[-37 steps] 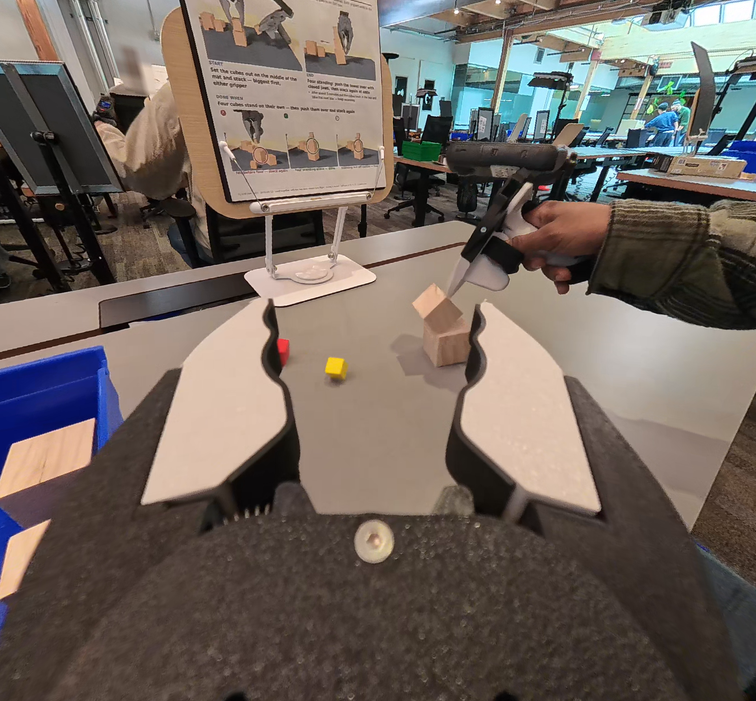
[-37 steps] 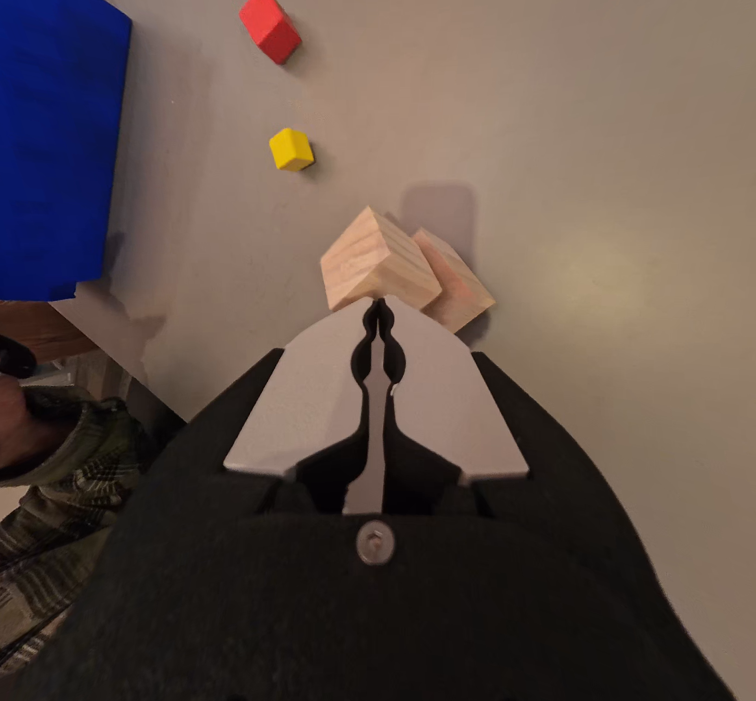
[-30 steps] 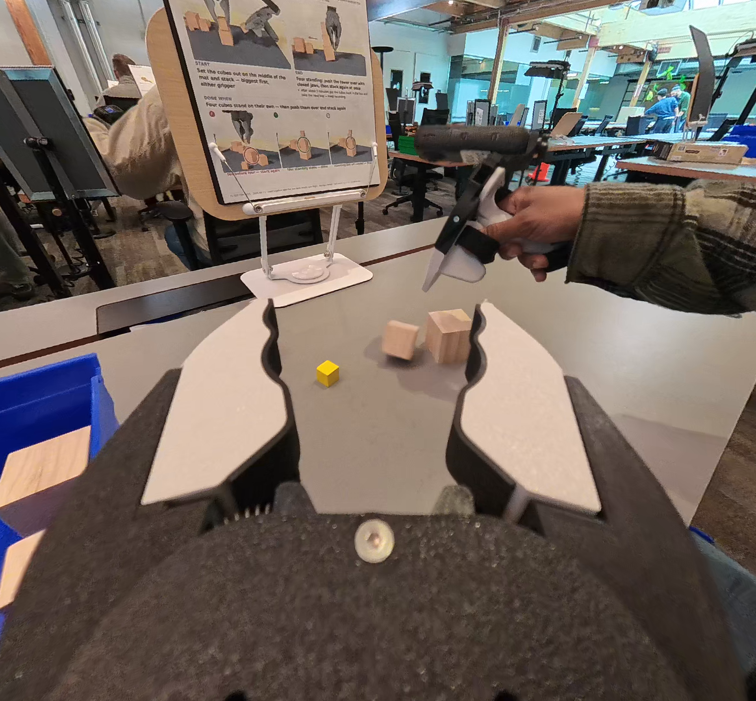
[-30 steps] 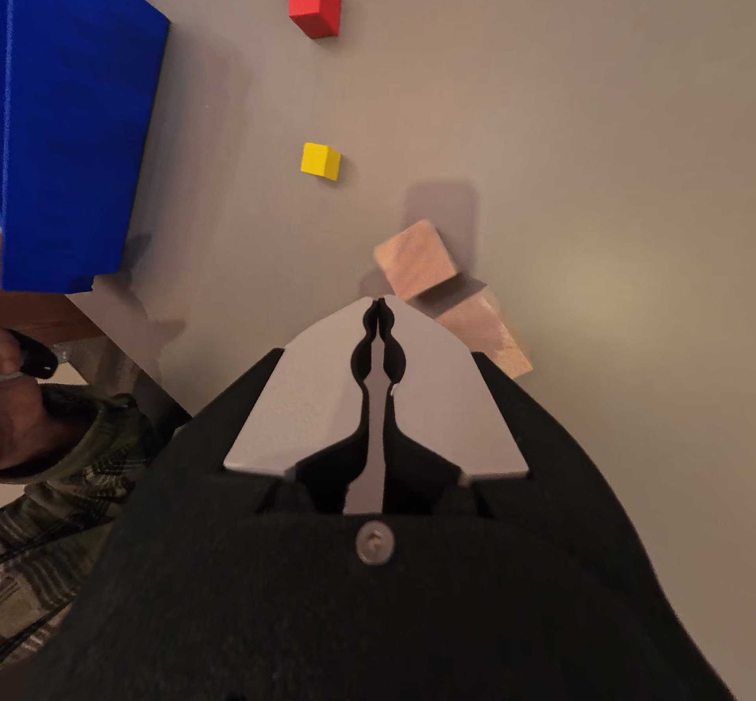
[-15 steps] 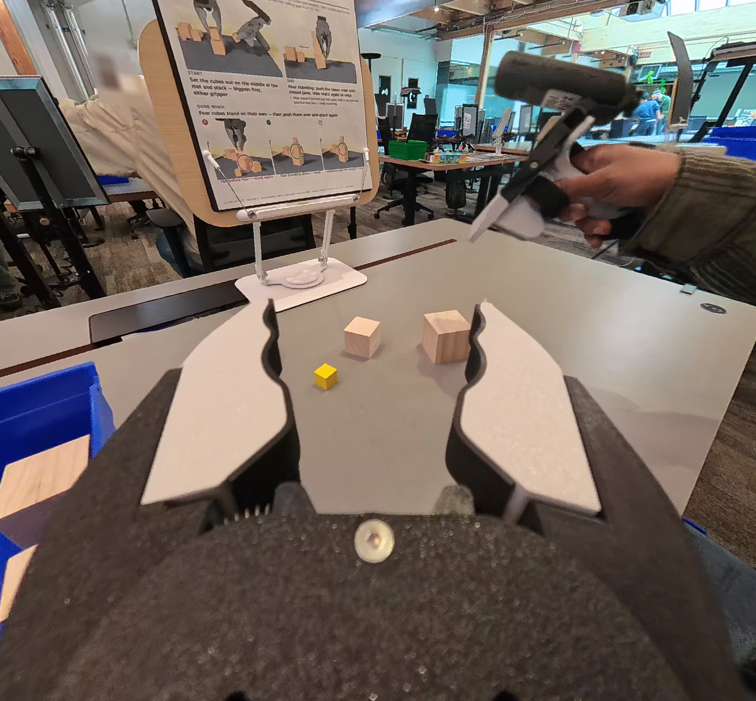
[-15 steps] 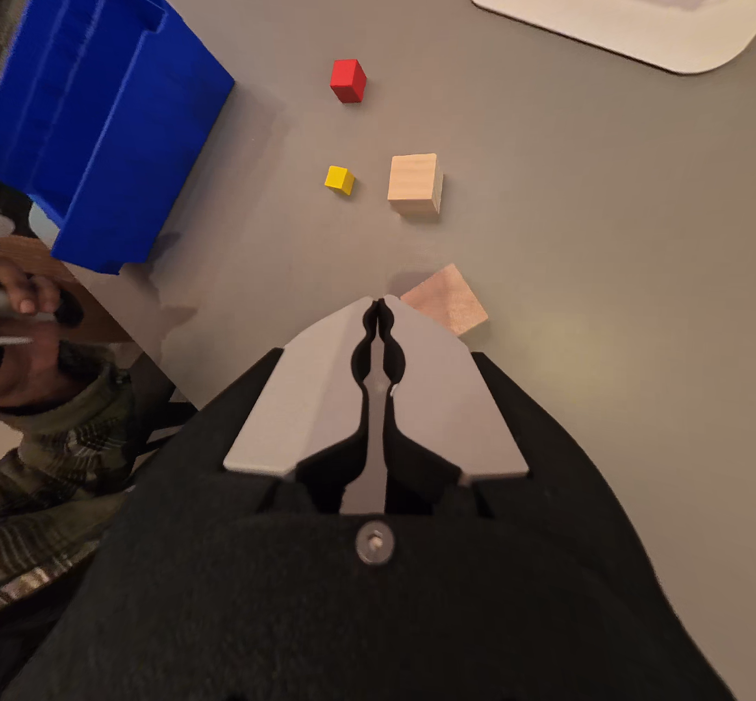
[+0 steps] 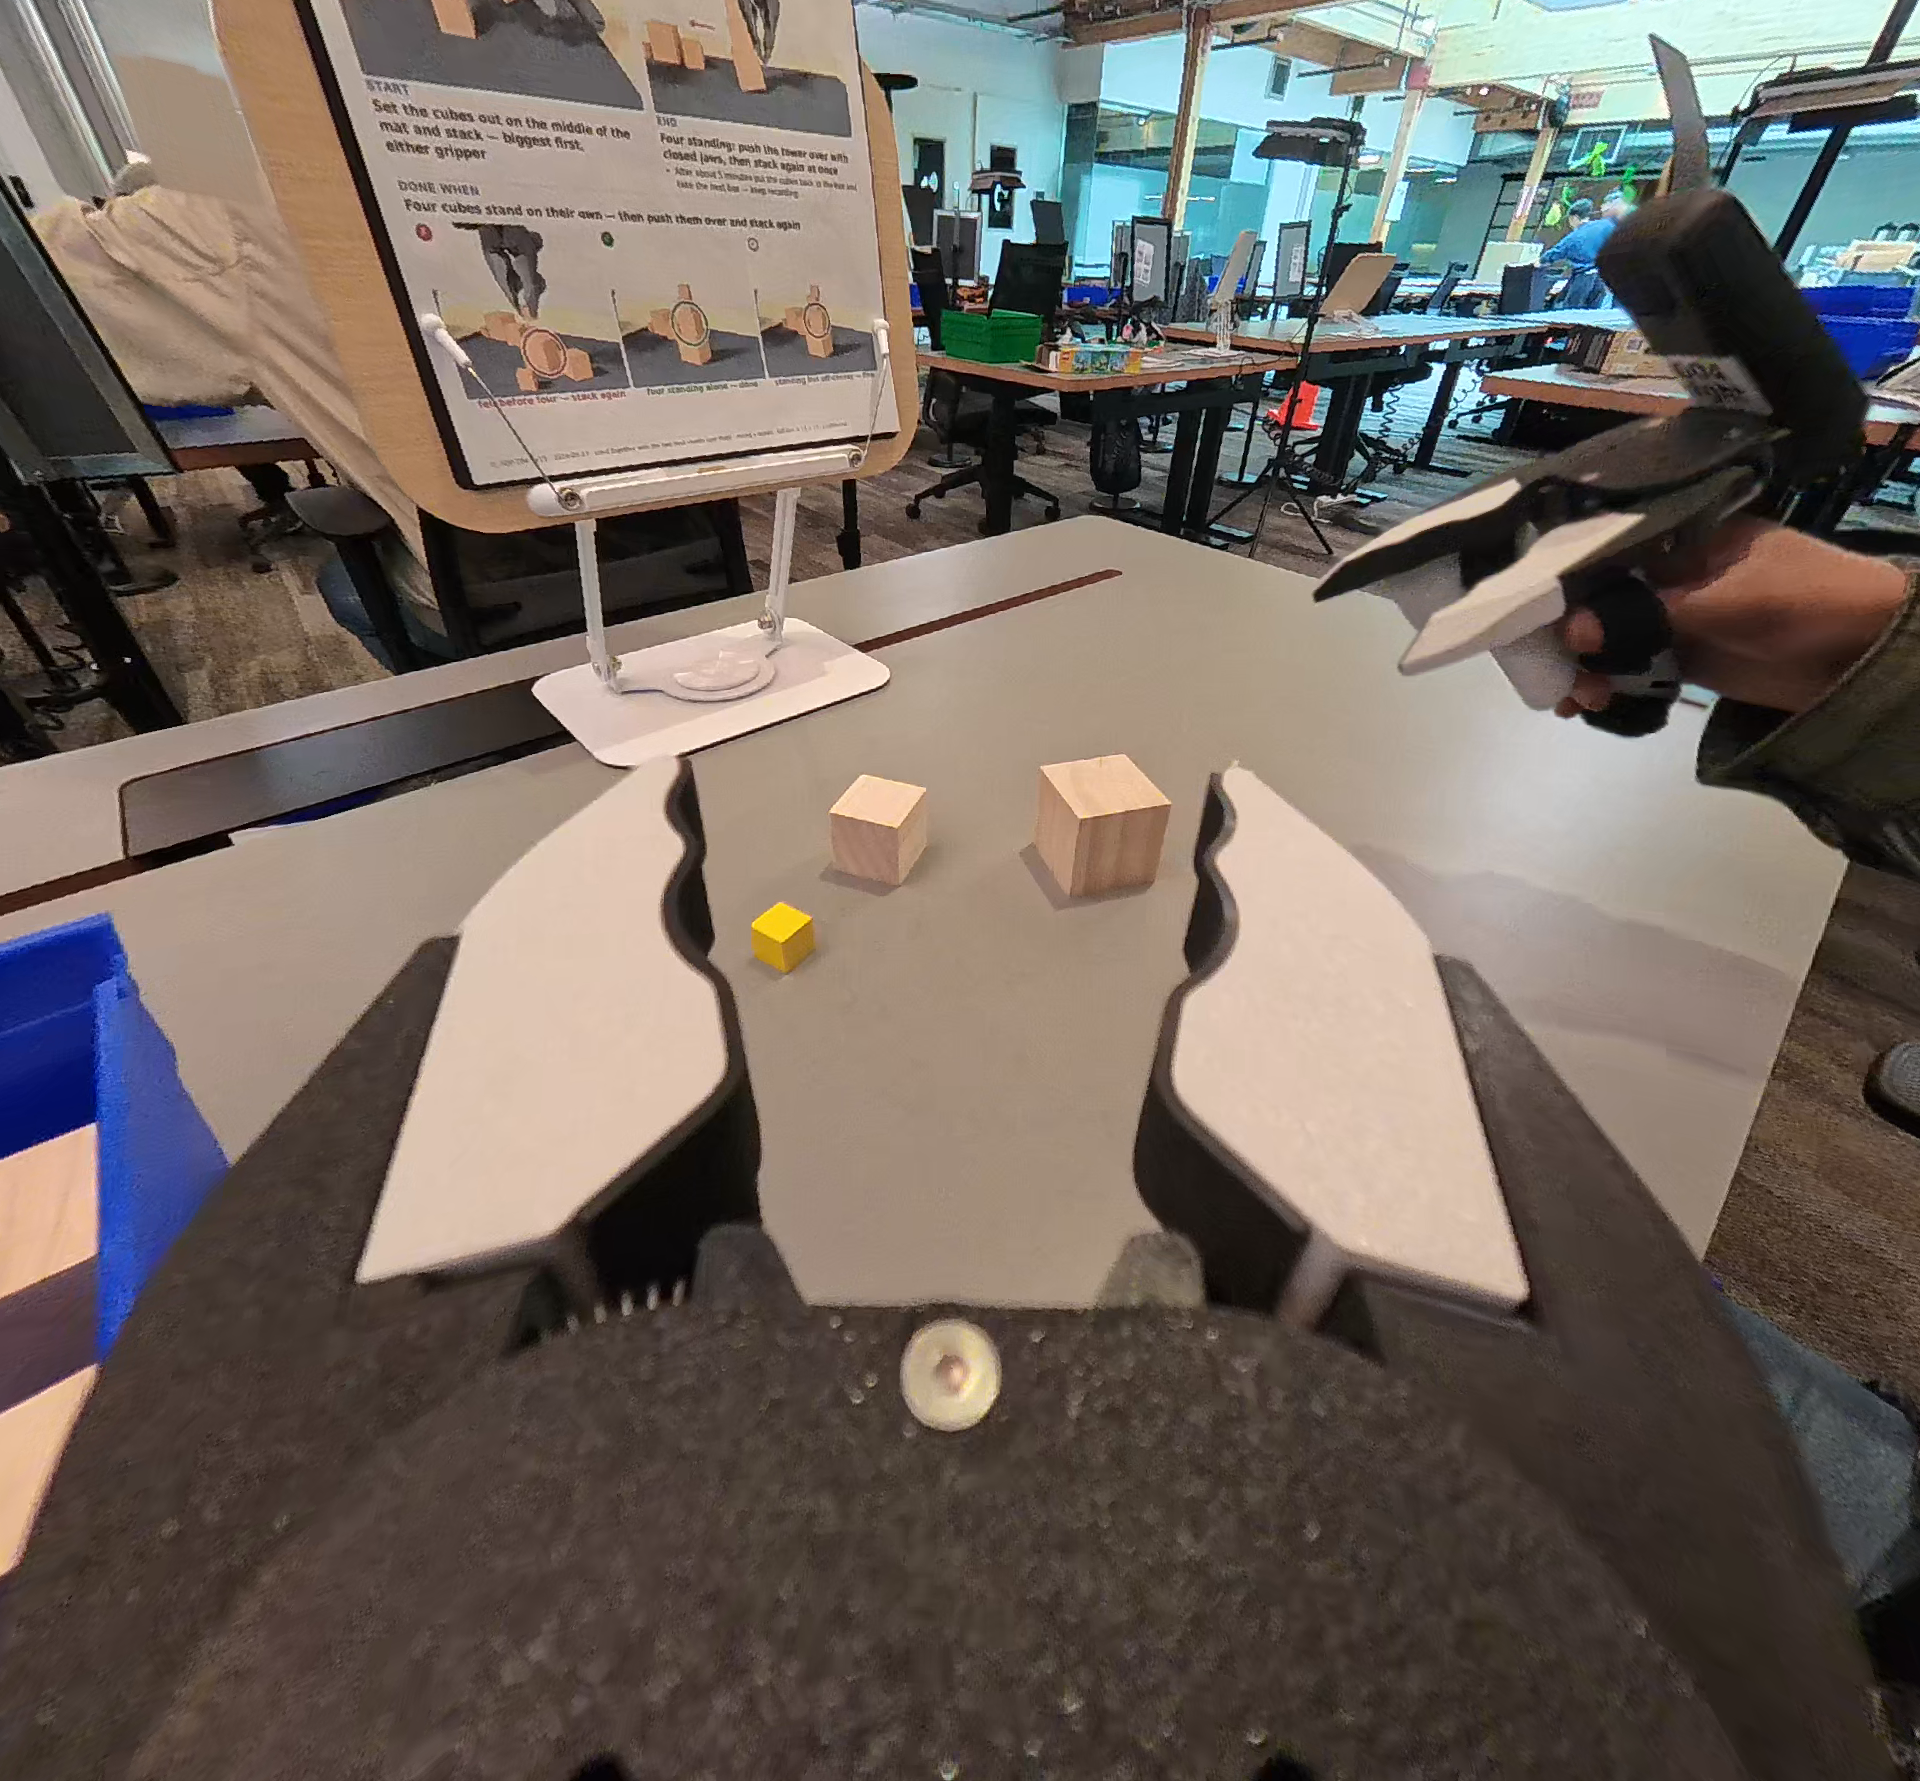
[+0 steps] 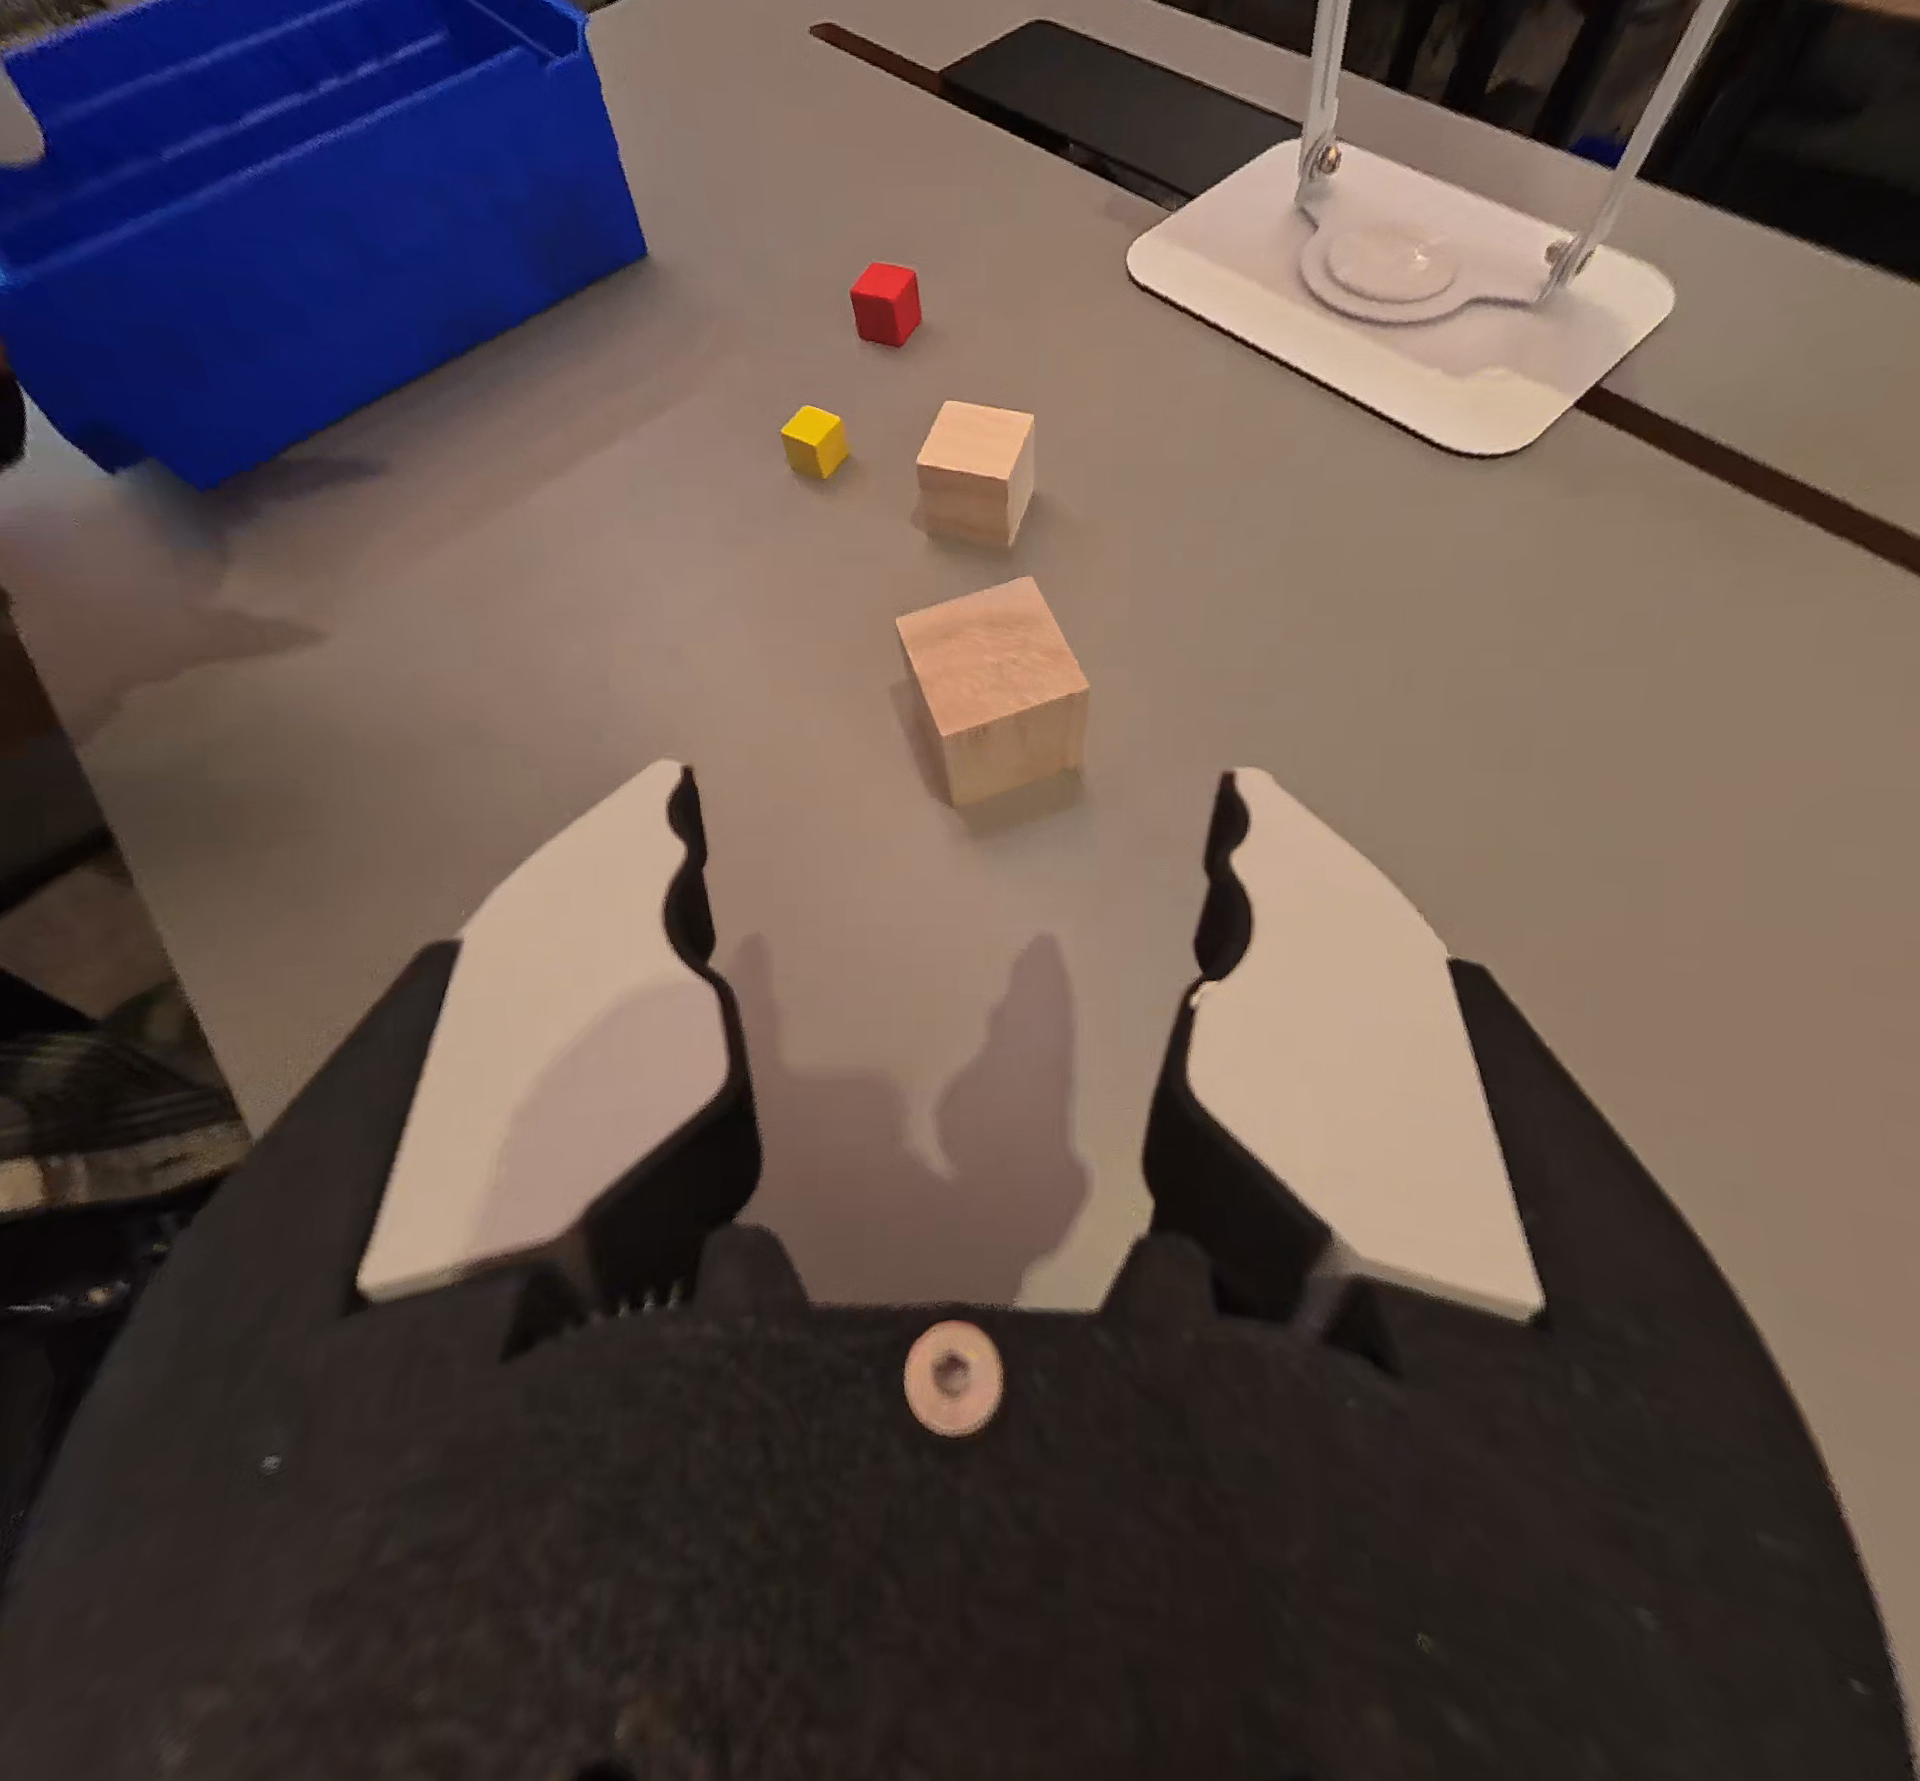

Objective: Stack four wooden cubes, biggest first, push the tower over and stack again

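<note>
Grey surface [image 8: 1455, 796] carries four loose cubes, none stacked, all apart from one another. Landmark: big cube [image 8: 992, 689], plain wood, resting flat just beyond the right gripper [image 8: 954, 801] and a little right of its midline. Right gripper's fingers [image 8: 582, 1004] spread wide, nothing between them; their shadow falls on the surface short of the big cube. Mid cube [image 8: 977, 472], also plain wood, sits past the big cube, near it, not touching. Yellow cube [image 8: 815, 441], smallest, lies just left of the mid cube, farther from the big cube. Red cube [image 8: 885, 304] lies beyond the yellow one, farthest from the big cube. Blue bin [image 8: 301, 204] stands well left of the big cube, at the surface's edge. White stand base [image 8: 1403, 308] sits beyond and right of the big cube, well apart. From the left wrist view: left gripper [image 7: 951, 775] hangs back from the cubes, fingers [image 7: 561, 1035] released and wide, empty. Big cube [image 7: 1101, 824] shows near its right fingertip; mid cube [image 7: 878, 828] left of the big cube; yellow cube [image 7: 781, 936] nearer the camera and left again. Red cube is hidden in this view. Right gripper [image 7: 1361, 625] is held in a hand [image 7: 1766, 630] above the surface, right of the big cube, fingers parted. Instruction board [image 7: 613, 162] stands on its stand behind the big cube.
</note>
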A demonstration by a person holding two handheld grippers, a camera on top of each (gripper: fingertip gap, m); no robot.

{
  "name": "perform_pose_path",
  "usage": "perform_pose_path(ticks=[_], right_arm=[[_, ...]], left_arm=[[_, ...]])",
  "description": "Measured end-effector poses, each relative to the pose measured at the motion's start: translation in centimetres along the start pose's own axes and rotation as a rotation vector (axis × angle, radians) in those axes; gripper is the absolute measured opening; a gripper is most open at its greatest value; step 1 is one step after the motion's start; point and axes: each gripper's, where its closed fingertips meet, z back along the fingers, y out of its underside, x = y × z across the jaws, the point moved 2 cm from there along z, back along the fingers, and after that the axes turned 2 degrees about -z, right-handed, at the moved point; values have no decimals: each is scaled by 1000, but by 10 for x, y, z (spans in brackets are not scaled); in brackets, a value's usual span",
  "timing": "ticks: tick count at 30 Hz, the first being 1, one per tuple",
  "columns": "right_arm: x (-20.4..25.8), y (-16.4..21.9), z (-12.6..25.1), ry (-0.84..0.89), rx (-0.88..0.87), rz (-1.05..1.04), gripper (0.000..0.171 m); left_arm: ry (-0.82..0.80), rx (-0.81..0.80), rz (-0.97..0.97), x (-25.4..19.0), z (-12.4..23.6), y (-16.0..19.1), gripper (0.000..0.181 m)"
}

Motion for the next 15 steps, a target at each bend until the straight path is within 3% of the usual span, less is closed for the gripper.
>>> perform_pose_path(ticks=[9, 15], right_arm=[[0, 23, -22, -17, 24, 165, 134], [-3, 30, -38, 4, 73, 223, 146]], left_arm=[[12, 34, -27, -6, -7, 7, 90], [20, 50, -32, -6, -9, 11, 90]])
